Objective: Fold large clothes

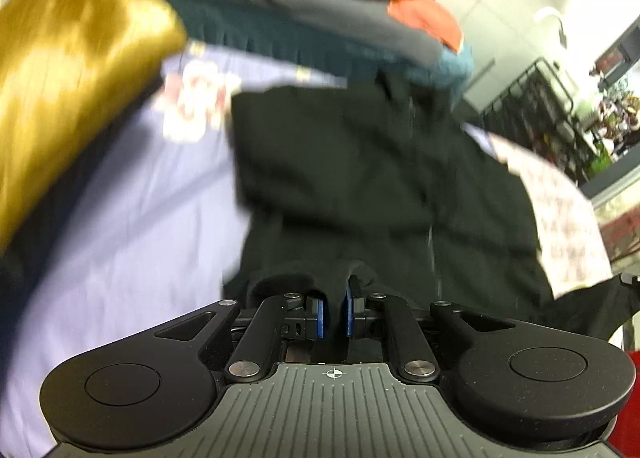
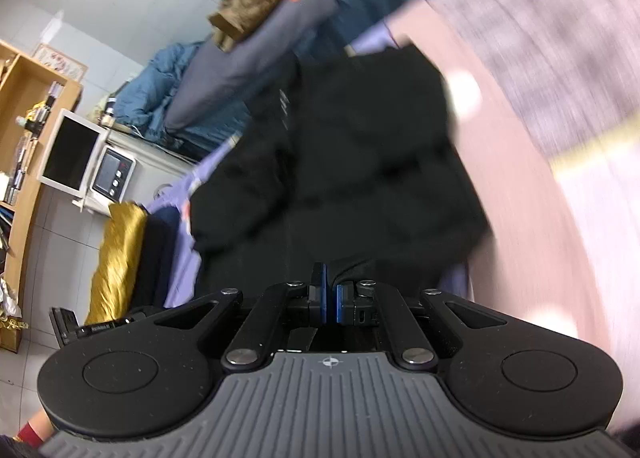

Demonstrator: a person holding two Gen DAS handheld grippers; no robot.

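The black jacket (image 1: 360,177) fills the middle of both wrist views, spread over a lavender sheet (image 1: 132,217). Its near hem is pinched at the bottom centre by the left gripper (image 1: 335,312), jaws narrow around a thick fold, and by the right gripper (image 2: 330,304), clamped nearly shut on cloth. This looks like the lengthwise fold: next, both should carry the hem toward the collar evenly.

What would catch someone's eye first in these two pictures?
The black garment fills the middle of both views, spread over a lavender sheet, with the left claw and right claw each pinching its near edge. Next, the shiny gold cushion at upper left, and the orange cloth on the pile behind.
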